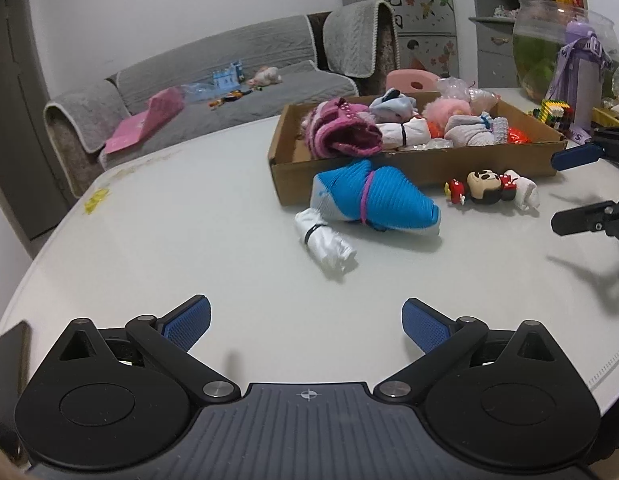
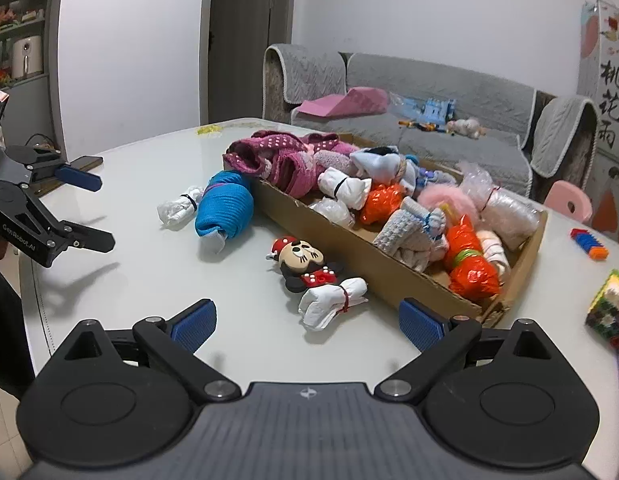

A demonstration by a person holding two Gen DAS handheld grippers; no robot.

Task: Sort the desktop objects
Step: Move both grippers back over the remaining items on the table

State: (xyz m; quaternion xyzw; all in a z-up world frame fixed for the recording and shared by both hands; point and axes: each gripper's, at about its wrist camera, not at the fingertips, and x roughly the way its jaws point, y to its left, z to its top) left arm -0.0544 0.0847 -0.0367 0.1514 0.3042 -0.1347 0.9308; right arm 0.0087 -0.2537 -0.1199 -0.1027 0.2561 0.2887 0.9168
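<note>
A cardboard tray (image 1: 413, 165) (image 2: 373, 262) on the white table holds several rolled cloth and plastic bundles. On the table beside it lie a blue rolled bundle (image 1: 375, 198) (image 2: 225, 208), a white rolled bundle (image 1: 325, 242) (image 2: 178, 208), a Minnie Mouse toy (image 1: 479, 186) (image 2: 303, 262) and another white bundle (image 1: 523, 194) (image 2: 333, 304). My left gripper (image 1: 305, 326) (image 2: 85, 208) is open and empty, short of the white bundle. My right gripper (image 2: 307, 324) (image 1: 573, 188) is open and empty, just short of the white bundle by the Minnie toy.
A glass fish bowl (image 1: 557, 52), a purple bottle (image 1: 585, 76) and a block model (image 1: 553, 114) (image 2: 609, 308) stand by the tray's far end. A small colourful toy (image 2: 589, 243) lies on the table. A grey sofa (image 1: 213, 92) (image 2: 429, 100) is behind the table.
</note>
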